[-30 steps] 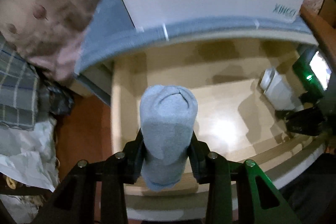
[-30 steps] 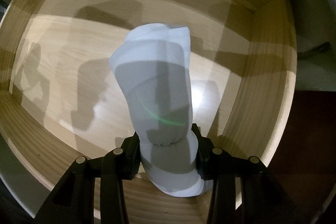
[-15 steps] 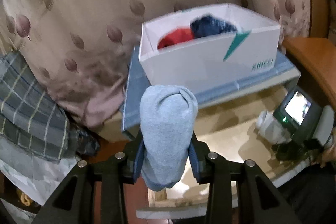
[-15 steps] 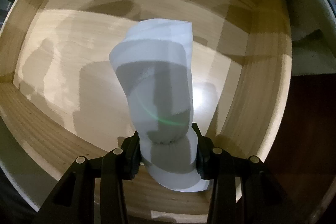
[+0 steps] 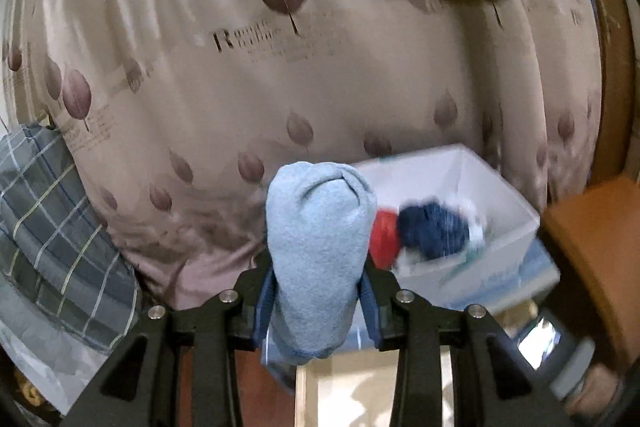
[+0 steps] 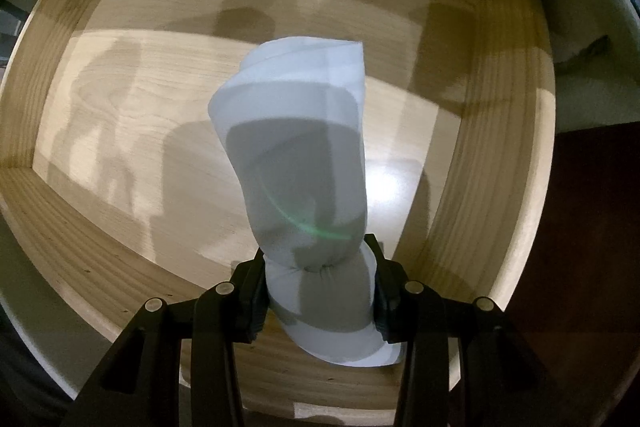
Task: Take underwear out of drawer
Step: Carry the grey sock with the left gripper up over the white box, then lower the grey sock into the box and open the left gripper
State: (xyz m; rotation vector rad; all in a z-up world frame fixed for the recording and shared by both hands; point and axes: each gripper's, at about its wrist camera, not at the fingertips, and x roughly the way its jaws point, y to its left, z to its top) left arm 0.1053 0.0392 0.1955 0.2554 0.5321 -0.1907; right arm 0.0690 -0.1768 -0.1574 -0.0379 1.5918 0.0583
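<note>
Gripping a rolled light-blue underwear bundle [image 5: 318,251], the left gripper [image 5: 318,301] pointed slightly downward toward a leaf-print curtain [image 5: 280,67], a white box [image 5: 492,211] of folded clothes to its right. Over the wooden drawer [image 6: 100,247], the right gripper [image 6: 320,301] pointed straight down, its jaws clamped on a rolled white underwear bundle [image 6: 304,163] inside the drawer's walls.

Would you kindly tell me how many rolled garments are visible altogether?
4: a light blue roll in the left jaws, a white roll in the right jaws, red and navy rolls in the white box; more may be hidden.
</note>
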